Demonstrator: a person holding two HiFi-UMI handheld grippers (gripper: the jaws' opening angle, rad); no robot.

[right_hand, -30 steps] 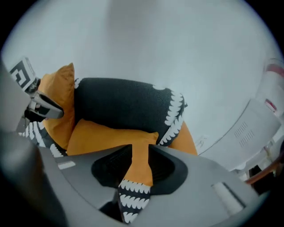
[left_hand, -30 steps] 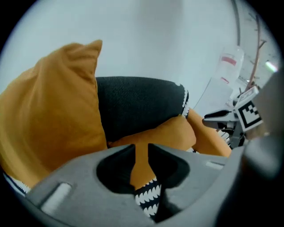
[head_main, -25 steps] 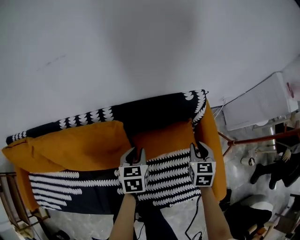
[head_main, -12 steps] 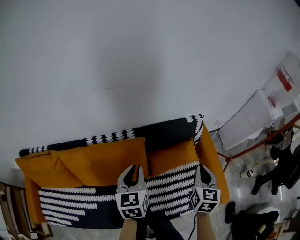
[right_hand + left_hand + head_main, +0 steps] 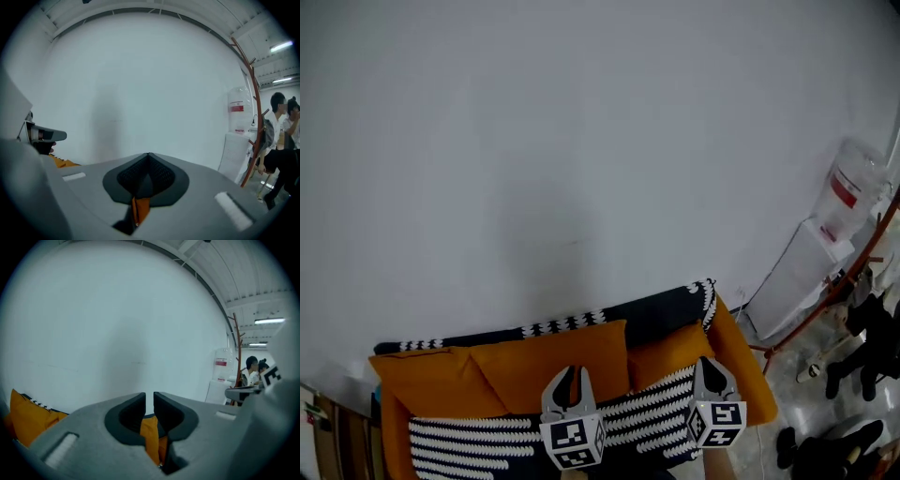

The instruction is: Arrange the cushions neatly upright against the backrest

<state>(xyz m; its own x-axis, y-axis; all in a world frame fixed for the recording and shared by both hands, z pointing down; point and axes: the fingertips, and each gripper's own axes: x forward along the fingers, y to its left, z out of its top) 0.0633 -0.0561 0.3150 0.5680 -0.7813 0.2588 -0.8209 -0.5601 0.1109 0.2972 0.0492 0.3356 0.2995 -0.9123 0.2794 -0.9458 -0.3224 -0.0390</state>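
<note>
Head view: seeing orange cushions leaning upright along the sofa's back edge. Holding left gripper empty, jaws just narrowing to a slit; right gripper clamped together, empty. Judging cushions soft, light; favouring top corners.

Dim, cool, even light covers the white wall, with a faint grey shadow patch near its middle. Ceiling strip lights glare at upper right. Both gripper views bulge and go black at the corners; the left gripper looks soft up close.
</note>
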